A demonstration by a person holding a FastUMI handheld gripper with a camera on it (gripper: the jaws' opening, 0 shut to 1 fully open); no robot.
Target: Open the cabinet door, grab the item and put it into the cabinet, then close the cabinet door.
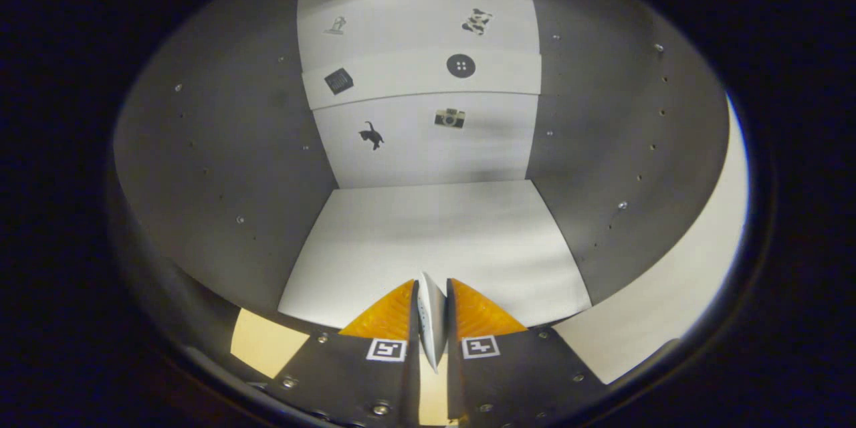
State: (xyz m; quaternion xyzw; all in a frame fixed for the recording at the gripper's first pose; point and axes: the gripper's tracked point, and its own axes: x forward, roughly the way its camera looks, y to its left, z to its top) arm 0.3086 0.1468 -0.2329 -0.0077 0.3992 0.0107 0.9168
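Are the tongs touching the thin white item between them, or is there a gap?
Touching. The gripper view shows the tongs closed on the thin white item, both fingers pressed against its sides with no gap, just above the cabinet's white floor.

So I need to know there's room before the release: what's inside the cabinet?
The cabinet holds only its pale floor and a back panel with small stickers. The tool, shut on a thin white item, hides the floor's front edge.

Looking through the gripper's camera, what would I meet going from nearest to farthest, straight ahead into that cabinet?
Hand-held gripper, its fingers shut on a thin white item → white cabinet floor → back wall's cat sticker and camera sticker → button sticker higher up.
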